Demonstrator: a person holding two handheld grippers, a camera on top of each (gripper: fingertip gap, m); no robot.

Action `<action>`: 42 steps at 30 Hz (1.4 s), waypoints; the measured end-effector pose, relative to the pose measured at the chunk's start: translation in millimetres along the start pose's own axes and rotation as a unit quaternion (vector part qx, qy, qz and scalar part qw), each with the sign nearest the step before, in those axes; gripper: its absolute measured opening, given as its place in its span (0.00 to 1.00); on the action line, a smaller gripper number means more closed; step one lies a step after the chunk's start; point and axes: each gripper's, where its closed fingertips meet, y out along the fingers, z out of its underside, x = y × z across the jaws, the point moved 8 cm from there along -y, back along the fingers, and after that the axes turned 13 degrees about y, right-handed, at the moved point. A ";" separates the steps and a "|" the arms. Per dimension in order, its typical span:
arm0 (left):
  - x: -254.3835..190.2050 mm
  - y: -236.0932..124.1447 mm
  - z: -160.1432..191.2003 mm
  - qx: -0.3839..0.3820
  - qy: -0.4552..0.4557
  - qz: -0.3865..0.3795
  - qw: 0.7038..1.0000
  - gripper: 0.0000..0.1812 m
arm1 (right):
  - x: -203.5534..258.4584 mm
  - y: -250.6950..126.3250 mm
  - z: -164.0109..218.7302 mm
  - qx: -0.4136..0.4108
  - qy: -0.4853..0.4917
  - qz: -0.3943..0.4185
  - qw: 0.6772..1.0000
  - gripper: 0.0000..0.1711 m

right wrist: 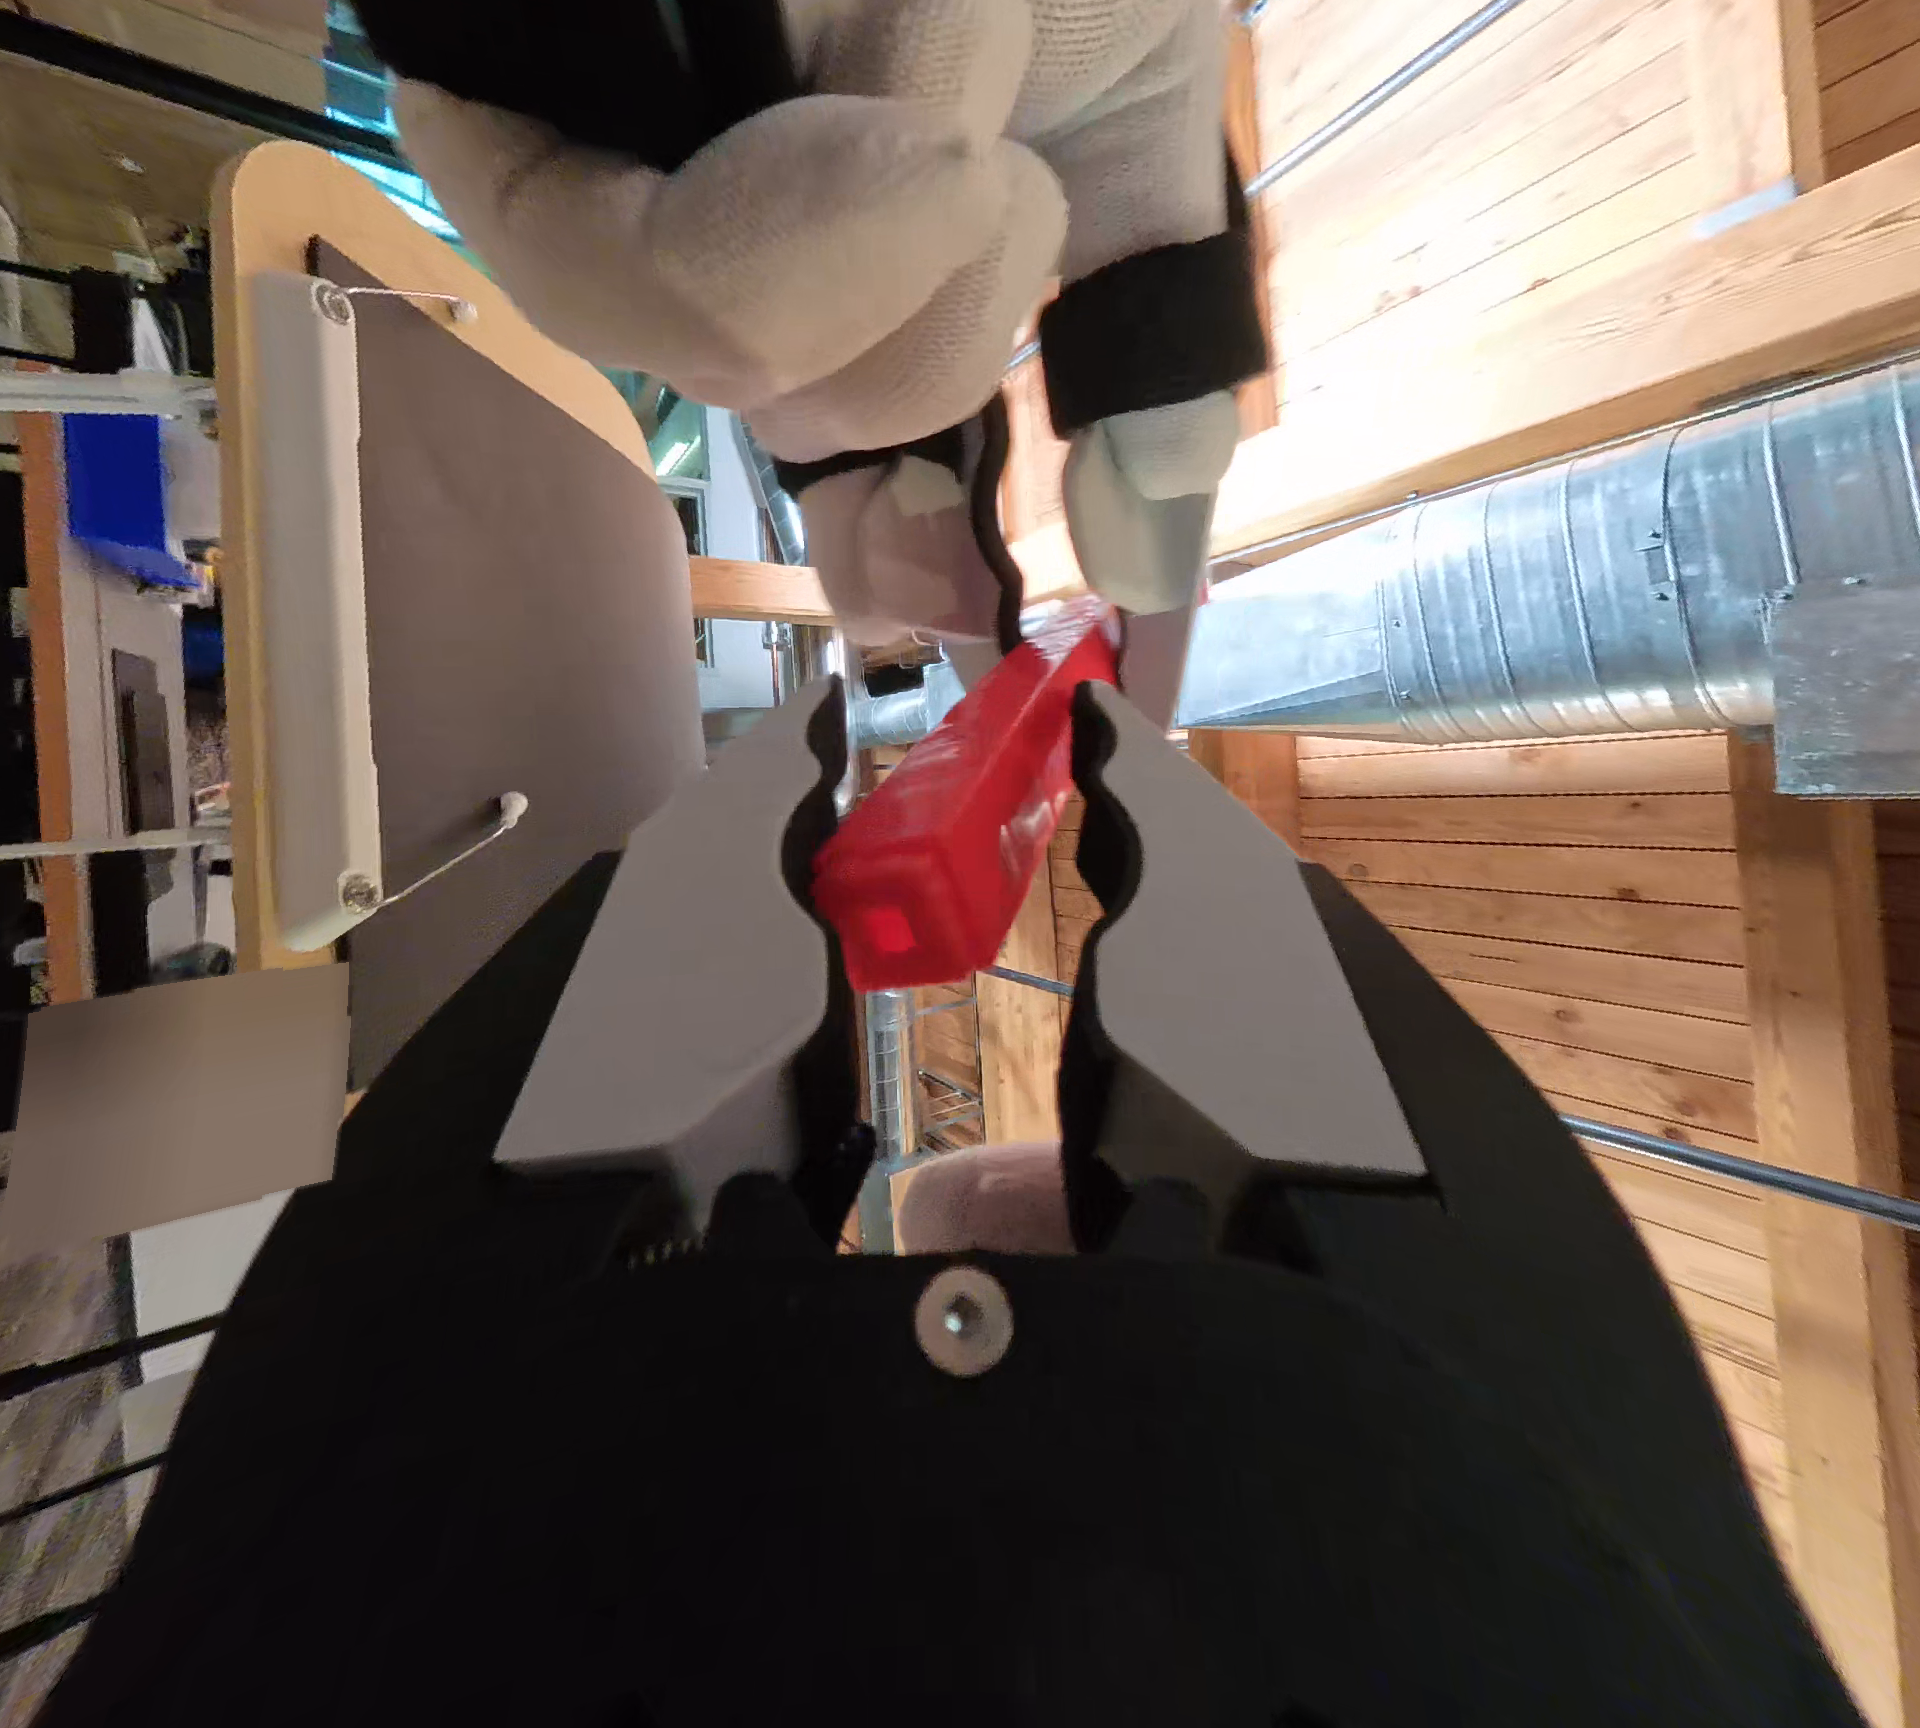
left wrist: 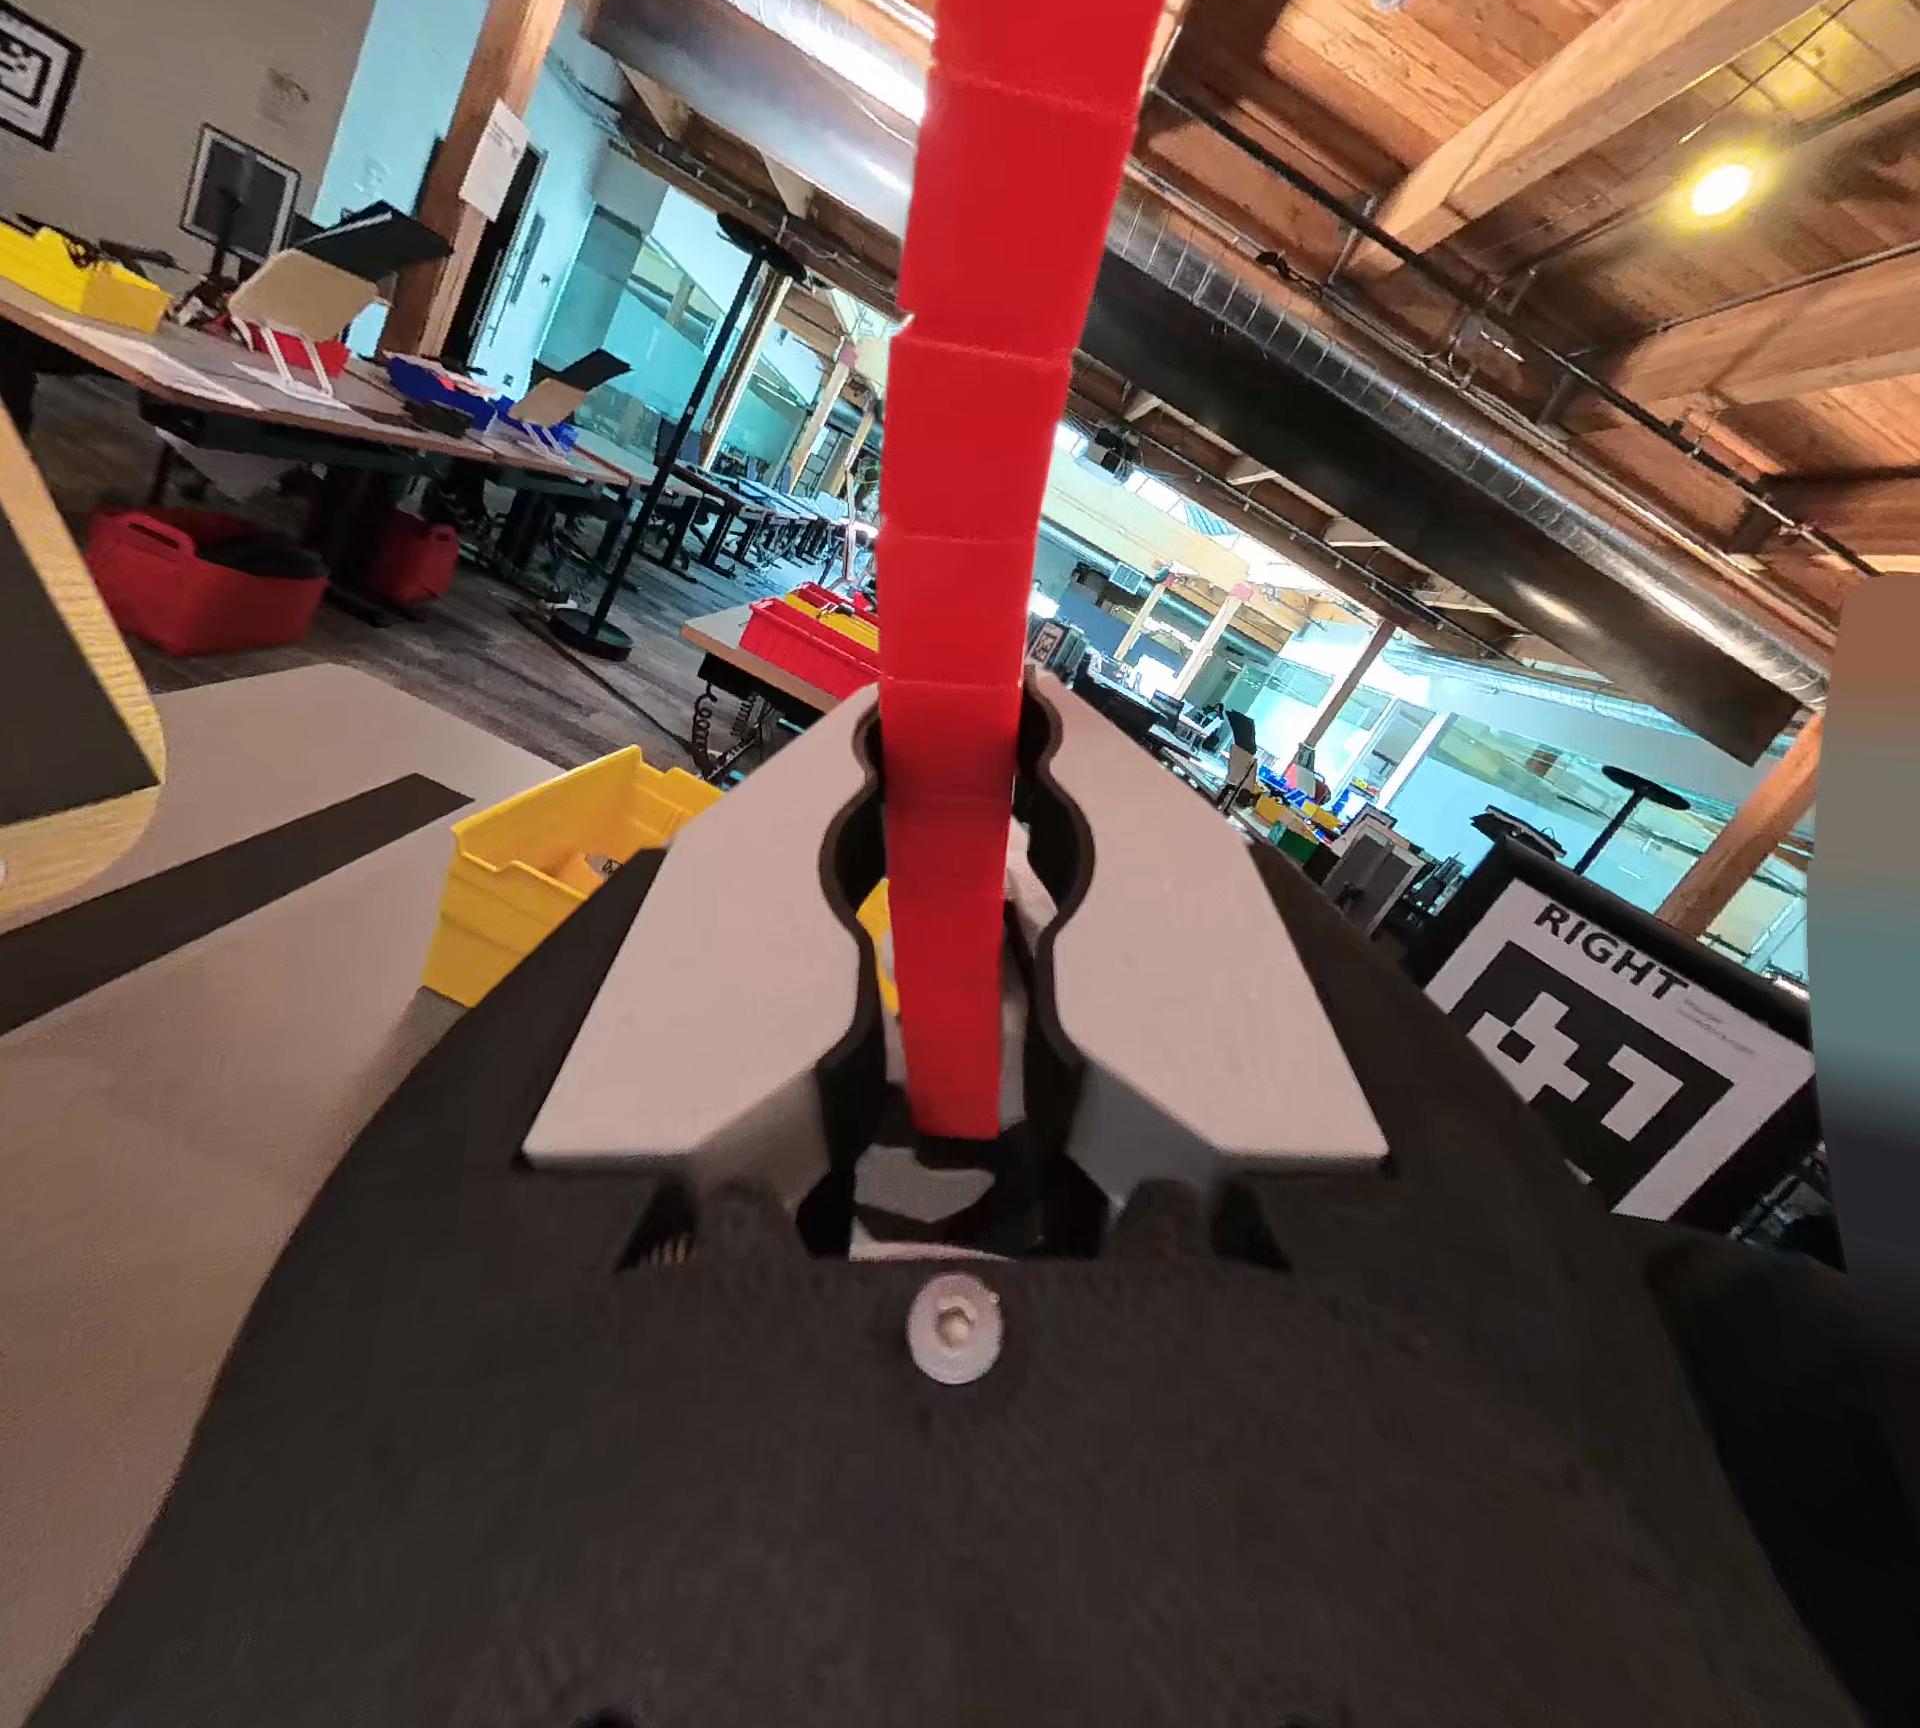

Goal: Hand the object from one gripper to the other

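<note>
Left wrist view: left gripper fingers clamp ridged red plastic bar; right gripper fingers gape.

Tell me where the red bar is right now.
In the left wrist view the red bar is clamped in the left gripper; in the right wrist view its free end sits between the open right gripper's fingers.

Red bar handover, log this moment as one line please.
stage: mid-handover | left gripper: shut on red bar | right gripper: open around the bar's free end, not clamped | bar off the table
</note>
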 end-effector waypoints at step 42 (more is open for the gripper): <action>-50.3 5.8 26.3 0.113 0.513 0.018 0.851 0.48 | -89.0 -10.5 12.2 -0.109 0.595 -0.247 0.757 0.11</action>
